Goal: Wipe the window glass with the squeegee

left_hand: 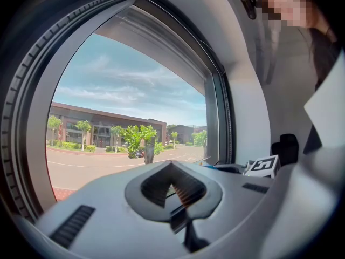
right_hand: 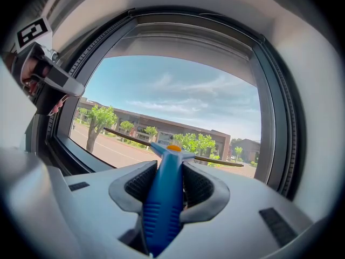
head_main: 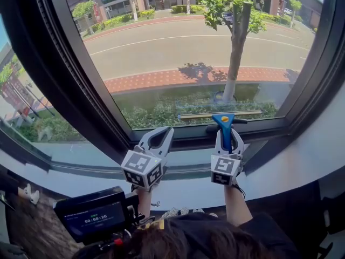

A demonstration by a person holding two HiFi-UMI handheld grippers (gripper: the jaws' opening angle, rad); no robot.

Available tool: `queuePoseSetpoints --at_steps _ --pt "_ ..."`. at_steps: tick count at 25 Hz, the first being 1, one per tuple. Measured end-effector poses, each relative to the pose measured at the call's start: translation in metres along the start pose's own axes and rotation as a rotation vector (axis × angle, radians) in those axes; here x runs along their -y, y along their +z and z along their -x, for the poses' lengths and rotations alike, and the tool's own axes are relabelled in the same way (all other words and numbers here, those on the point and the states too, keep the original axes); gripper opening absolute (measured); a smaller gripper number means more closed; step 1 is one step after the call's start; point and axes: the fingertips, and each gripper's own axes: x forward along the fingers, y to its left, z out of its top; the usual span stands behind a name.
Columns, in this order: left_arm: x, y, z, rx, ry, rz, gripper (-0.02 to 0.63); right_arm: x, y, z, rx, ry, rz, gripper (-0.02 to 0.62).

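The right gripper [head_main: 227, 138] has its jaws pinching the blue handle of the squeegee [head_main: 225, 127]. In the right gripper view, the handle [right_hand: 164, 196] runs straight between the two ribbed pads and comes out past the jaw tips. There it widens into a head with a small orange spot on it. The thin blade [head_main: 220, 114] lies crosswise just ahead of the jaw tips, low on the window glass [head_main: 188, 42] and close above the bottom edge of the dark window frame [head_main: 161, 135]. Whether the blade really touches the glass, I cannot tell. The left gripper [head_main: 163, 134] is beside the right one, on its left and apart from it. In the left gripper view, its jaws are pressed together at the tips and nothing is between the pads [left_hand: 156, 185]; only an empty pointed gap is behind the tips. Both grippers point toward the glass over the white window sill [head_main: 302, 155]. From the left jaws, the marker cube [left_hand: 262, 165] of the right gripper shows on the right side. Through the glass ahead of both jaws, a road, trees and a low building are seen.
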Motion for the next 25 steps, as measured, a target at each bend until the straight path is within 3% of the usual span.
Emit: queuePoseSetpoints --at_steps 20,25 --pt "-0.002 -0.002 -0.002 -0.009 0.017 0.013 0.002 -0.006 -0.003 -0.004 -0.028 0.02 -0.006 0.143" --pt "-0.003 -0.002 -0.002 -0.006 0.036 0.01 0.002 -0.002 0.006 0.007 0.004 0.044 -0.034 0.143"
